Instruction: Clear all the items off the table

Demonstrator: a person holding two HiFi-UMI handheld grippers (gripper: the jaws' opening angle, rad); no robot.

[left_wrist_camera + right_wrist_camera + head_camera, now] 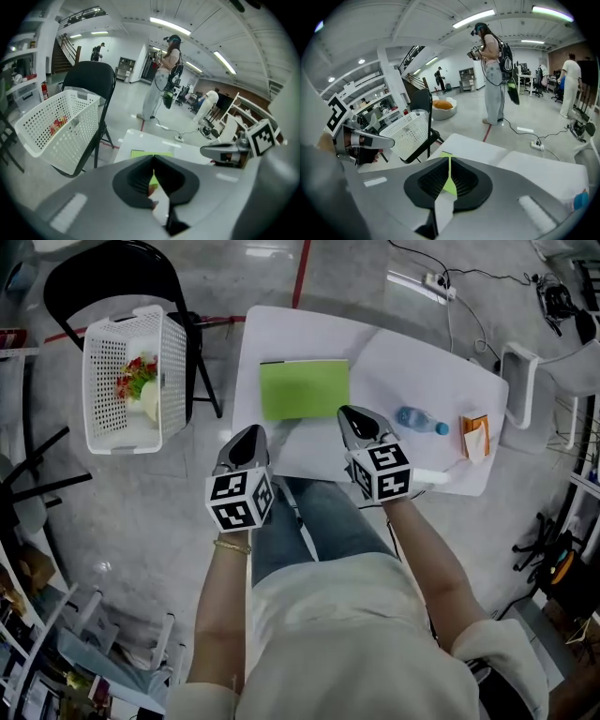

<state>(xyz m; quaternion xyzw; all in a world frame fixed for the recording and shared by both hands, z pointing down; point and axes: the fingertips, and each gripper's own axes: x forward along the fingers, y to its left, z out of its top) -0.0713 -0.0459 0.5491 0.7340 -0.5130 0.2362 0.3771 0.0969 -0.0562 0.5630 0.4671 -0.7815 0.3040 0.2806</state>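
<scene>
Head view: the left gripper (249, 435) and the right gripper (352, 416) hang side by side over the near edge of the white desk (412, 371). Neither holds anything. On the desk lie a green pad (305, 388), flat and just ahead of both grippers, a water bottle (421, 420) on its side to the right, and an orange packet (475, 435) near the right edge. A white basket (131, 379) that already holds a few things sits on a black chair (112, 277), well apart from the desk on the left.

Left gripper view: its fingers (133, 183) are pressed together with nothing between them. The green pad shows beyond the tips.

Right gripper view: its fingers (431, 185) are also closed and empty, and they aim at the pad's near edge.

I see three likely risks. Closed fingers that reach the pad would only push it across the desk. The pad lies so flat that the tips may scrape the surface instead of getting under it. A nudge could also send the bottle rolling off the edge.
</scene>
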